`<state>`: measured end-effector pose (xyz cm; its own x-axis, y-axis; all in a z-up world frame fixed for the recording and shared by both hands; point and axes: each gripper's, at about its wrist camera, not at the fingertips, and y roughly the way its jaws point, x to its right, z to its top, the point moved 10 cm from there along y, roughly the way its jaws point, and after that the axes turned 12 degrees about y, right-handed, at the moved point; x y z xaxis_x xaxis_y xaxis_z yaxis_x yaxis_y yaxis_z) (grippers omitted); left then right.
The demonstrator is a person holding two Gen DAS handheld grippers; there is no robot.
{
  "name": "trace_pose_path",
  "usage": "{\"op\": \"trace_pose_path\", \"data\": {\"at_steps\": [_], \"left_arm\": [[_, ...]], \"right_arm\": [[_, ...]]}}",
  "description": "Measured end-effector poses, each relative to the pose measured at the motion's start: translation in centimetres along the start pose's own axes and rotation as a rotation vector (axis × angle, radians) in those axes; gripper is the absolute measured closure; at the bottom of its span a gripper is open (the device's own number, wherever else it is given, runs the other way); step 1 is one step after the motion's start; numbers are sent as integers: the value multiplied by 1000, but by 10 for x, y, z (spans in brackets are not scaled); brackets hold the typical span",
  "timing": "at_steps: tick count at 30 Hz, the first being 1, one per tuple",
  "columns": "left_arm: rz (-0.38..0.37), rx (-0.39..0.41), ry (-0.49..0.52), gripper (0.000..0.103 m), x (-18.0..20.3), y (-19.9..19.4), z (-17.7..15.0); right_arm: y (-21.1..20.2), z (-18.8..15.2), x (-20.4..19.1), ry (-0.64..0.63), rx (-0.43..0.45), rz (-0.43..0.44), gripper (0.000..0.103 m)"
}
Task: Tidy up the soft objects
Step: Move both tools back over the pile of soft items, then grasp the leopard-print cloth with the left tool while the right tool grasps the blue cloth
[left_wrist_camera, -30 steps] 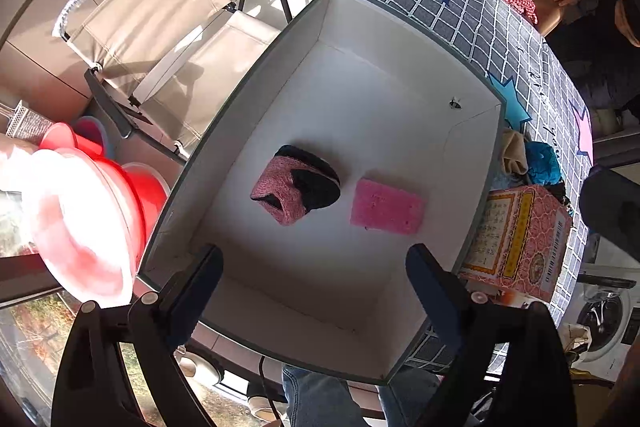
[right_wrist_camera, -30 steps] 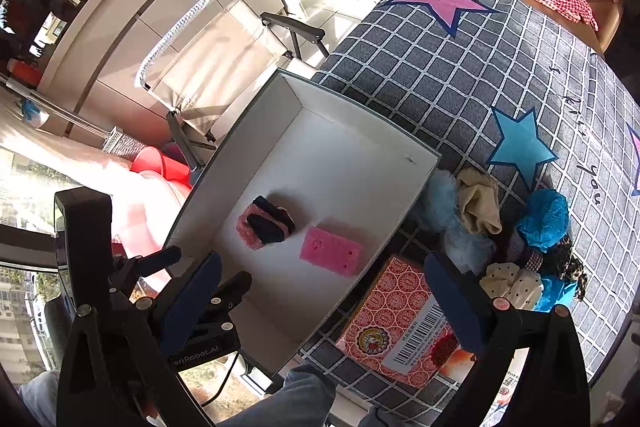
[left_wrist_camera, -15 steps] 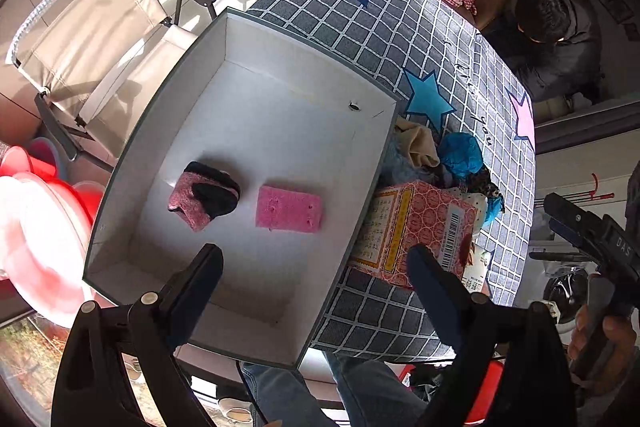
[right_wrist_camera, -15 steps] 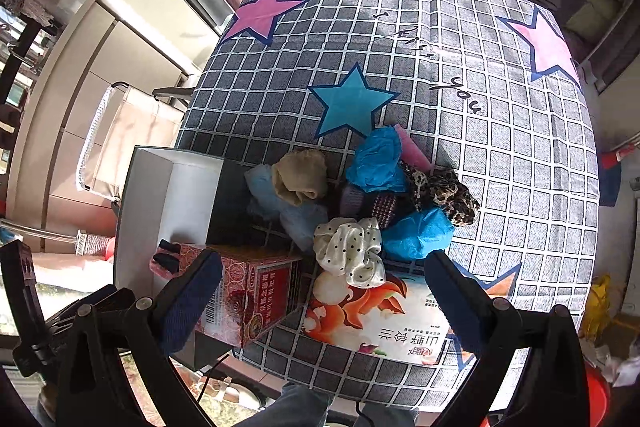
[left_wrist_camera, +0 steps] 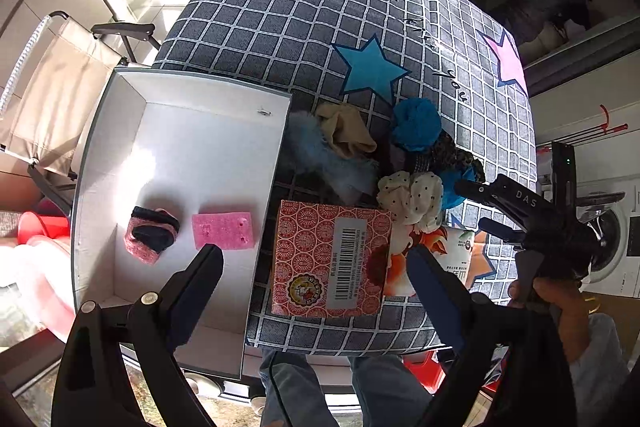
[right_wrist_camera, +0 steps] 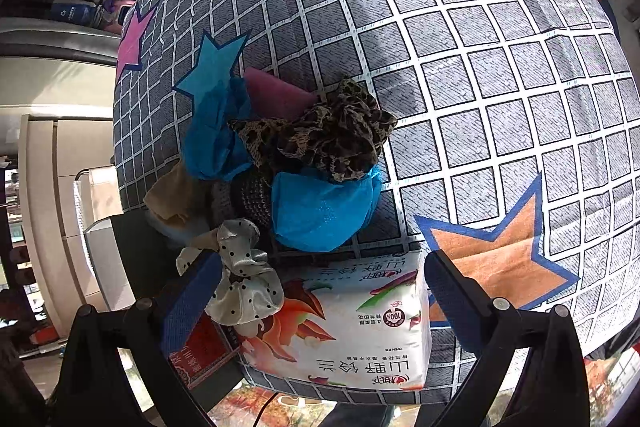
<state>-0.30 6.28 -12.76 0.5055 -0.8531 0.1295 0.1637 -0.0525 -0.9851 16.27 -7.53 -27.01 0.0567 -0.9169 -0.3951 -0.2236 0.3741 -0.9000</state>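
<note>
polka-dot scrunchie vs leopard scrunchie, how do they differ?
The polka-dot scrunchie is cream satin with black dots; the leopard scrunchie is brown and mottled. The polka-dot scrunchie lies on the tissue pack; the leopard scrunchie tops the pile behind it. Both are ruffled fabric rings, ungripped.

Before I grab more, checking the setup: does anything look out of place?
Nothing damaged or spilled. The soft items sit heaped beside the white box, which holds only a pink sponge and a rolled sock.

Left wrist looks down from high over the grid-clothed bench (left_wrist_camera: 280, 39); right wrist hovers close; both share the cream dotted scrunchie (left_wrist_camera: 412, 193) (right_wrist_camera: 244, 279) ahead of the jaws.
</note>
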Motion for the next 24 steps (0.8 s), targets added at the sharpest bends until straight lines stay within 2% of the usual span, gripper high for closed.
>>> {"op": "trace_pose_path", "data": {"at_steps": [4,5,7,8,10,13,15,17,19,21,24], "left_arm": [[50,-26,31,8,17,10,24],[72,-34,39,8,21,14,30],[100,-42,58,8,32,23,43],[102,-43,72,8,39,28,51],[105,-51,108,8,56,41,67],[125,-83,178,8,82,69,88],[160,-118,212,8,93,89,98],[158,-149,223,10,103,106,102],[155,-144,249,10,119,110,107],[158,-133,320,10,140,112,107],[164,-160,419,10,172,127,99]], "right_arm": [[34,5,4,57,-54,27,1],[39,6,7,75,-61,33,5],[44,7,13,90,-68,40,29],[44,7,16,96,-79,57,51],[43,7,24,116,-104,91,64],[31,6,37,116,-126,138,75],[20,6,48,111,-121,153,77],[6,7,62,107,-100,163,77],[-7,10,79,114,-75,167,77],[-18,16,99,128,-44,158,77],[-30,27,130,137,1,113,77]]}}
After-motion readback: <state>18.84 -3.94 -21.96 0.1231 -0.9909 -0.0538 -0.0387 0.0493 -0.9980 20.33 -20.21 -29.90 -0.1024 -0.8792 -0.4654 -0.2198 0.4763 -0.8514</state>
